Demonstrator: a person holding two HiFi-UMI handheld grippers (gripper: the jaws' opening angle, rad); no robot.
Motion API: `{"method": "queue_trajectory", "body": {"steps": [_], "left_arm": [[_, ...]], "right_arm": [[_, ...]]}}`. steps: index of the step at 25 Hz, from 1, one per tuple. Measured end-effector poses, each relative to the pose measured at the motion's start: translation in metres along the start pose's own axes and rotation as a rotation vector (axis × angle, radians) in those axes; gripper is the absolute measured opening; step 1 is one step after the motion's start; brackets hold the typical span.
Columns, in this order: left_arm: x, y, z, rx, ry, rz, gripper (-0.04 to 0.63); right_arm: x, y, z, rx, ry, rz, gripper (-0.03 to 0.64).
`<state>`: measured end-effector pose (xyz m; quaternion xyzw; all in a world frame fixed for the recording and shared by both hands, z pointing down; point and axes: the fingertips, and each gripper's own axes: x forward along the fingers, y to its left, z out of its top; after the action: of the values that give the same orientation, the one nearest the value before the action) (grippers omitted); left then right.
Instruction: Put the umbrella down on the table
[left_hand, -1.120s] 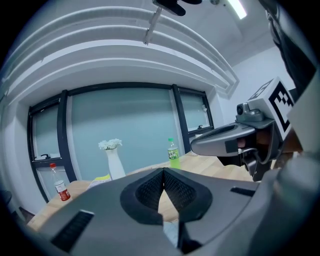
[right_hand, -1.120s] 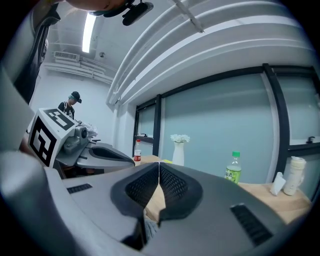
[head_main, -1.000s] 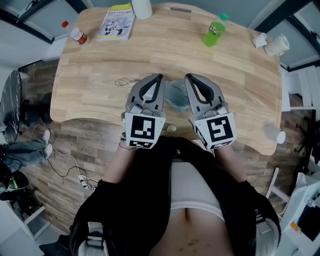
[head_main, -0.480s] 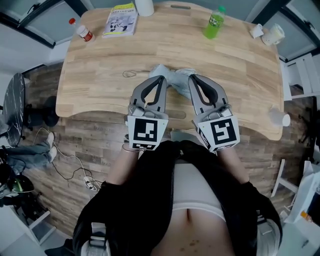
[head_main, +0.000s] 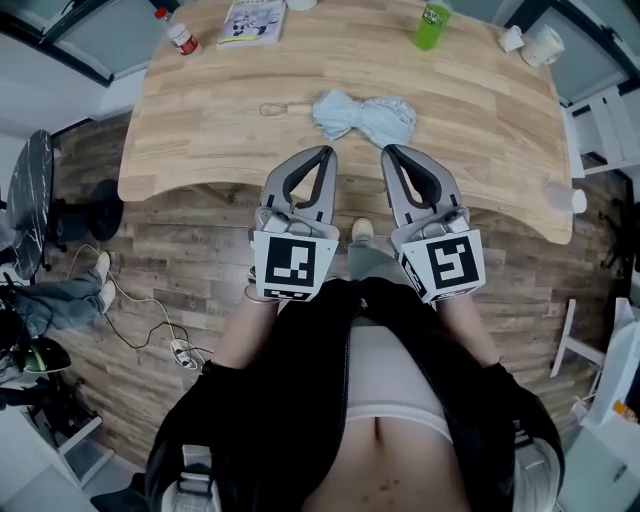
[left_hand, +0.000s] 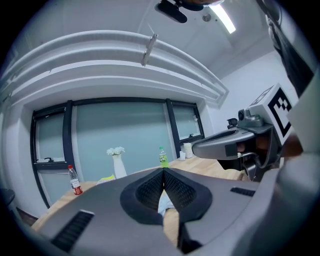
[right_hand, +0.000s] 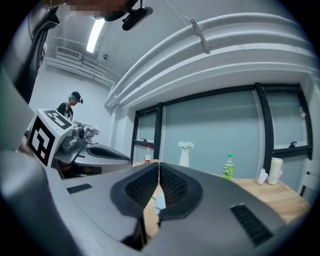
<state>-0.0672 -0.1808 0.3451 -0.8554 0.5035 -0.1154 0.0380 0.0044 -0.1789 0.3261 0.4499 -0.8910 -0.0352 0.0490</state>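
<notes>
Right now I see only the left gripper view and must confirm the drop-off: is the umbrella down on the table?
Observer: Yes. In the head view the umbrella lies folded on the table, apart from the left gripper and the right gripper.
Operator: Is the right gripper holding anything?
Observer: No. The right gripper view shows it shut, with nothing between its jaws.
</notes>
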Motion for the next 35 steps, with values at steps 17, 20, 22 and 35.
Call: {"method": "queue_trajectory", "body": {"steps": [17,20,22,35], "left_arm": [[-0.084,-0.044,0.002,-0.018,-0.047,-0.051,0.007],[-0.085,-0.048,0.011,-0.023,-0.059,-0.055,0.007],[-0.087,-0.051,0.016,-0.034,-0.069,-0.054,0.007],[-0.105,-0.071,0.001,-0.021,-0.045,-0.121,0.008]], "right_arm": [[-0.074,0.07,0.013,0.01,-0.023,-0.026,0.029],[-0.077,0.072,0.014,-0.022,-0.015,-0.018,0.029],[-0.078,0.074,0.02,-0.04,-0.023,-0.007,0.029],[-0.097,0.096,0.015,-0.013,-0.016,-0.039,0.029]]}}
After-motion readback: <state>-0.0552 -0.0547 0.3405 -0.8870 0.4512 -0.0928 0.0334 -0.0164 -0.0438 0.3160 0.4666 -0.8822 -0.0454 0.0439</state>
